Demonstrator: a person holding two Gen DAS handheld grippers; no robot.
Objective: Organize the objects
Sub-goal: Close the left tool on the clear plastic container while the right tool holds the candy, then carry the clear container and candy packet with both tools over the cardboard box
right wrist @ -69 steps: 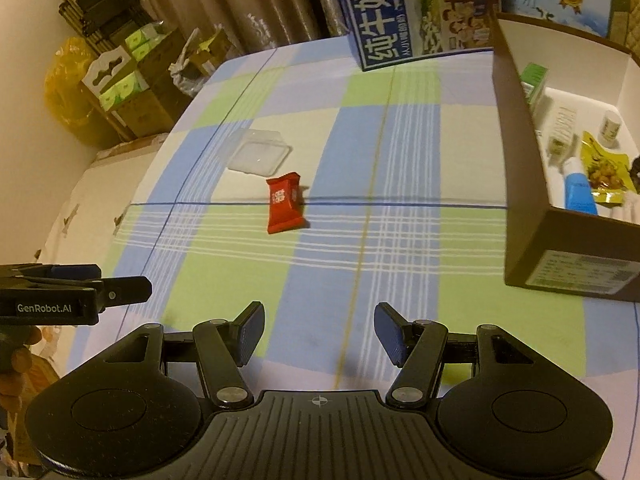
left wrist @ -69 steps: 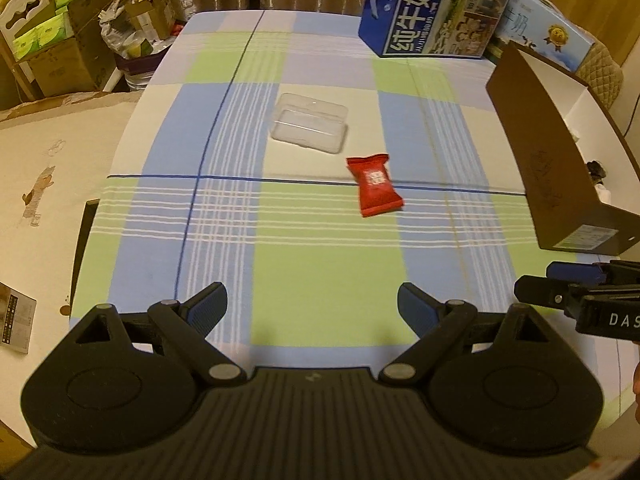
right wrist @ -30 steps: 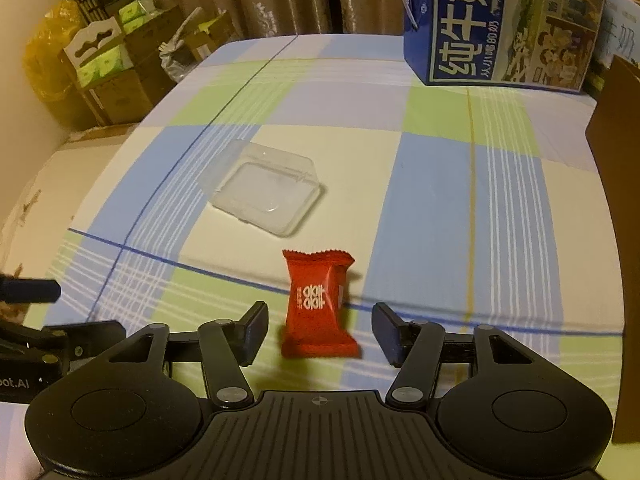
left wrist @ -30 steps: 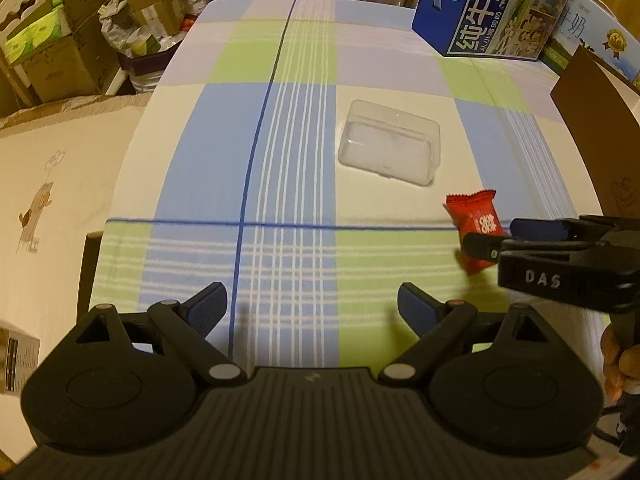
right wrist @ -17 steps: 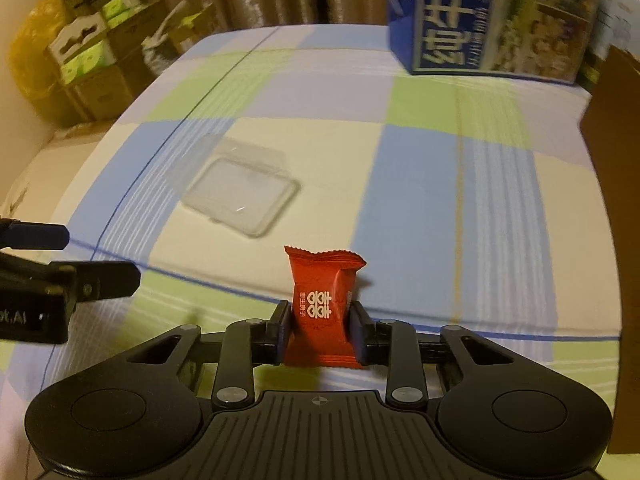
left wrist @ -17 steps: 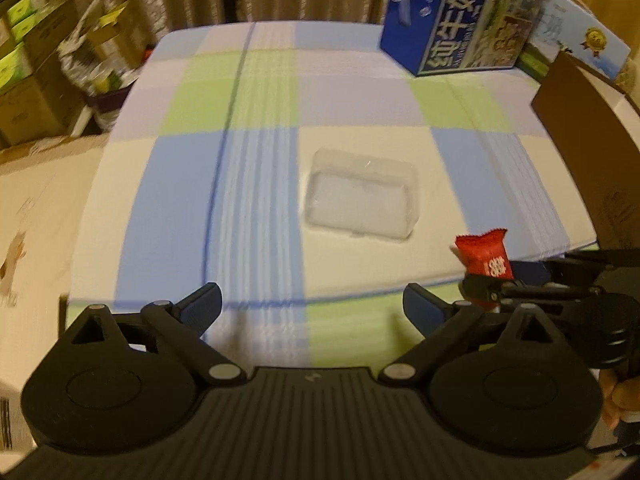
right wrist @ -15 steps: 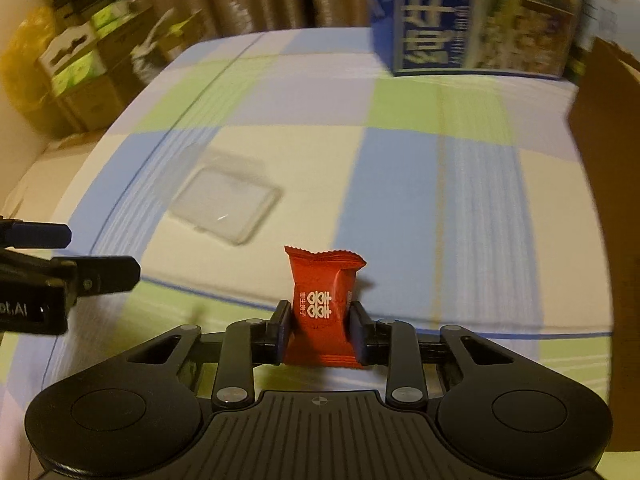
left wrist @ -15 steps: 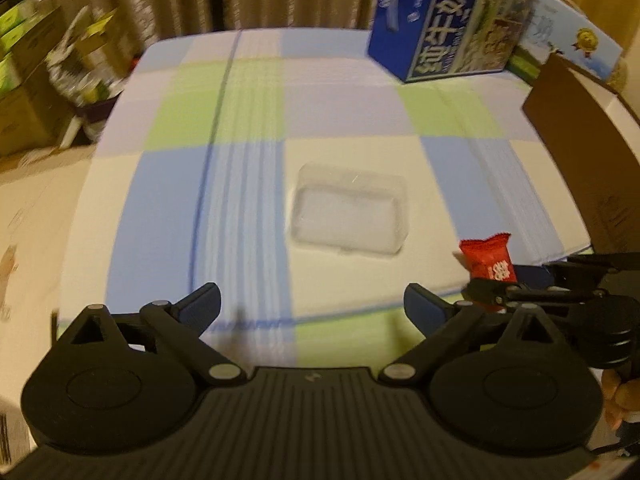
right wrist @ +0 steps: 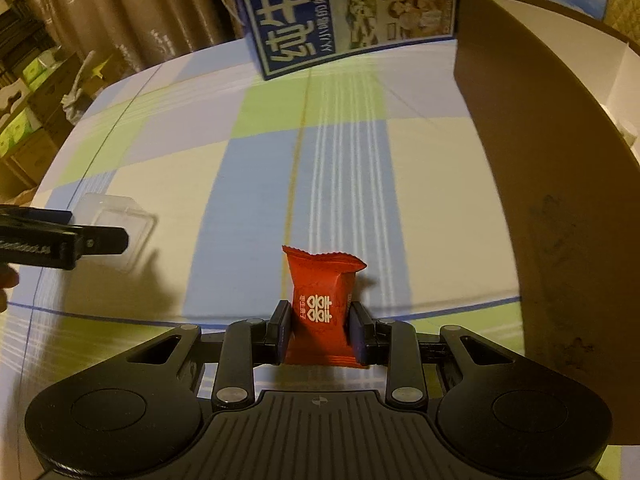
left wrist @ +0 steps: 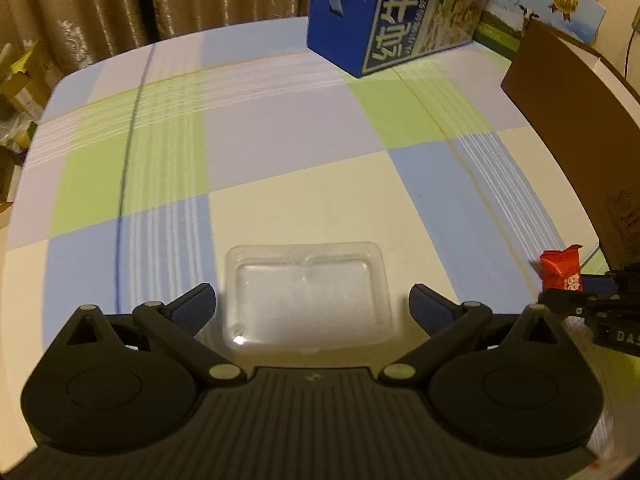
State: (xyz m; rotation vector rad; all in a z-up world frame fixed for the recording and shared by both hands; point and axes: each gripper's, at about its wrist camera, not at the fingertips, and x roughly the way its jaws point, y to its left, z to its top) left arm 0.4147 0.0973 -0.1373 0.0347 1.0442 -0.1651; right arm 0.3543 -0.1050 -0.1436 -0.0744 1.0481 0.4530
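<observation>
Right wrist view: with right claw point(right wrist: 319, 330) clamped on red packet point(right wrist: 320, 300), carry level over cardboard box point(right wrist: 532, 184) wall; centre wide-open left claw point(left wrist: 310, 308) around clear tray point(left wrist: 306, 294) on table point(left wrist: 280, 128).

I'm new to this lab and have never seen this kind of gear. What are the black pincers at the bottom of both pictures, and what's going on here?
They are handheld two-finger grippers, one per hand, each with a camera looking along its fingers. In the left camera's picture, the left gripper is open, its fingers either side of a clear plastic clamshell box on the checked blue-green tablecloth. In the right camera's picture, the right gripper pinches a small red sweet packet beside a brown cardboard box. A blue milk carton stands at the back.
</observation>
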